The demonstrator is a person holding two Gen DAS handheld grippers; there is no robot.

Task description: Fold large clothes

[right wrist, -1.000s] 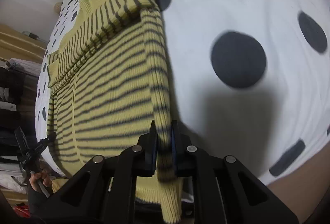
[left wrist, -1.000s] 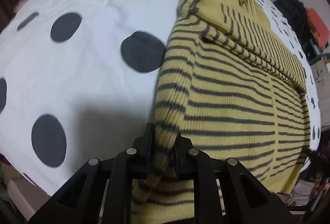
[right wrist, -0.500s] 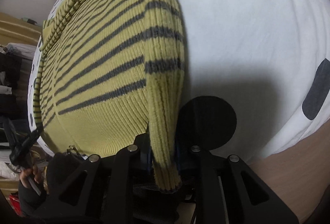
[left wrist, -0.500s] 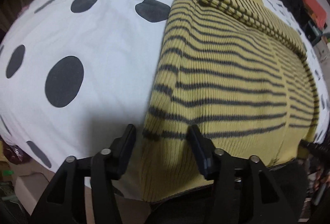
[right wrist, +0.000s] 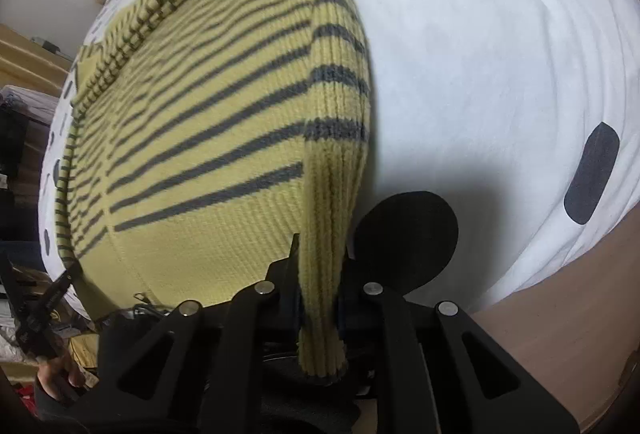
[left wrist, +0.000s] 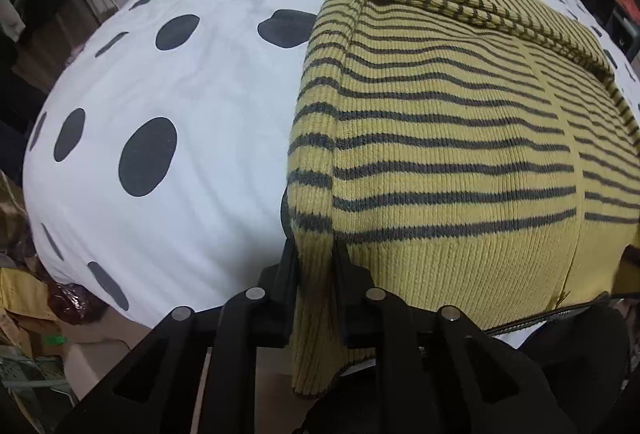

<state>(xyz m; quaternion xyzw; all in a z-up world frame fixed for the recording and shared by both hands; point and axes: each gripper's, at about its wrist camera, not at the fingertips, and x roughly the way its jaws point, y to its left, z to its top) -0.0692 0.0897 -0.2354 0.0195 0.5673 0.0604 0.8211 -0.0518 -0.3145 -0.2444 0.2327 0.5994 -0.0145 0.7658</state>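
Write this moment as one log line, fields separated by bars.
left tongs: shut on sweater hem | right tongs: shut on sweater hem | sweater: on bedsheet

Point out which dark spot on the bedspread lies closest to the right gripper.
The round dark spot just right of the right gripper, beside the clamped sweater hem; the other spots lie farther out.

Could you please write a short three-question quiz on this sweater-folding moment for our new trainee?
1. True or false: the left gripper is shut on the sweater.
2. What does the right gripper clamp? A) a pillow B) the sweater's side edge C) nothing
3. Fill in: the sweater lies on a white cover with dark ____.

Key: 1 true; 2 B; 3 dots.
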